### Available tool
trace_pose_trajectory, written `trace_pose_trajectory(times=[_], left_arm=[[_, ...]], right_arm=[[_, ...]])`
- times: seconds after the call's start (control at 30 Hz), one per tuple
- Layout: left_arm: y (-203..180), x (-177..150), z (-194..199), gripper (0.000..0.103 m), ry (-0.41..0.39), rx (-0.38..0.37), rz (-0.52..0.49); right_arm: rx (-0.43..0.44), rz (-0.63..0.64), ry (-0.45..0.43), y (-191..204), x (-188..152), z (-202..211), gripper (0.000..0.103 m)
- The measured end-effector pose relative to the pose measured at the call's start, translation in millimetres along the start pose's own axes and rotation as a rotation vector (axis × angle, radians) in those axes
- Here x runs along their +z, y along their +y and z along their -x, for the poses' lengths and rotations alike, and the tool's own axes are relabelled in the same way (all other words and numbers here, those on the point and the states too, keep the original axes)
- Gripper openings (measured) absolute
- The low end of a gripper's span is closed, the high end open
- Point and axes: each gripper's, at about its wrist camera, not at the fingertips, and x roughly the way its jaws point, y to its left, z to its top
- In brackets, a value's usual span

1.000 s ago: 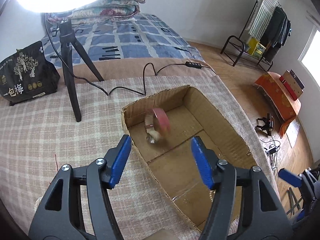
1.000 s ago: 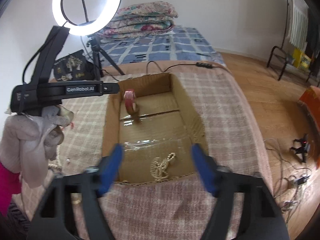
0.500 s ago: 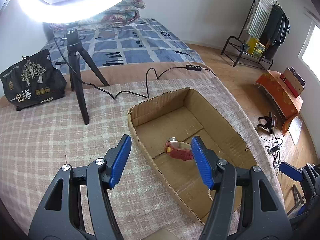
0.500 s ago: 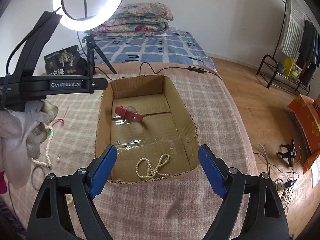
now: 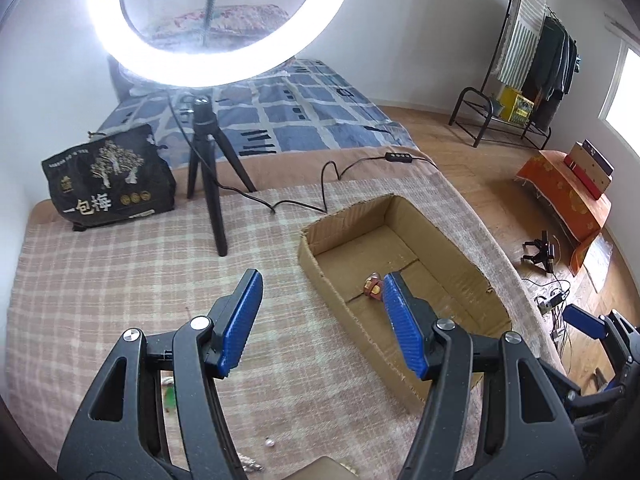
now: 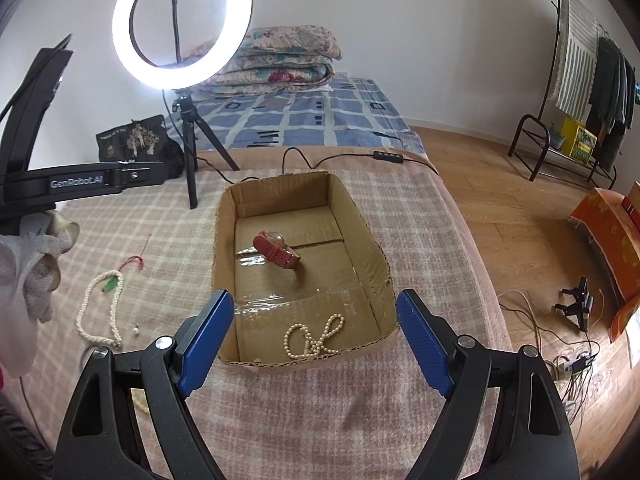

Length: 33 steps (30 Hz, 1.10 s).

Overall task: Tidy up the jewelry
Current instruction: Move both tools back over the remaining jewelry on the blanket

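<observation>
A cardboard box (image 6: 352,204) sits open on the checked blanket. Inside it lie a watch with a red strap (image 6: 278,254) near the middle and a white pearl necklace (image 6: 316,336) at the near end. My right gripper (image 6: 315,296) hangs open and empty above the box's near edge. In the left wrist view my left gripper (image 5: 322,276) is open and empty over the blanket, just left of the box (image 5: 340,224), with the watch (image 5: 373,286) partly behind its right finger. A second pearl necklace (image 6: 100,308) with a green piece lies on the blanket.
A red string (image 6: 134,260) and a loose pearl (image 6: 136,331) lie by the second necklace. A ring light (image 6: 182,26) on a tripod (image 6: 188,152), its cable (image 5: 332,172) and a black bag (image 5: 108,176) stand behind the box. A gloved hand (image 6: 28,264) holds the left gripper.
The watch tumbled in the box a second ago and now lies still on its floor. My left gripper has drawn back up and leftward off the box. The right gripper rose slightly.
</observation>
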Motion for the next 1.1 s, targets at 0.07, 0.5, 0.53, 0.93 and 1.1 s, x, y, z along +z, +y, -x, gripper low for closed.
trace_pose_trajectory(times=[0.07, 0.5, 0.53, 0.93, 1.1], left_arm=[[7.3, -2.1, 13.0, 0.064, -0.010, 0.010, -0.001], [87.8, -35.6, 103.4, 0.064, -0.058, 0.096, 0.009], [93.7, -40.9, 108.6, 0.064, -0.056, 0.106, 0.011], [161.7, -111.2, 97.3, 0.064, 0.070, 0.132, 0.163], [172.8, -138.5, 75.5, 0.064, 0.150, 0.107, 0.205]], right_arm=[[0.013, -0.003, -0.008, 2.0, -0.2, 3.7, 0.083], [0.129, 0.037, -0.031, 47.5, -13.7, 31.5, 0.083], [0.131, 0.046, -0.028, 52.2, -16.2, 32.2, 0.083], [0.156, 0.208, -0.008, 108.7, -65.2, 25.9, 0.083], [0.204, 0.259, 0.068, 119.3, -79.0, 12.4, 0.083]])
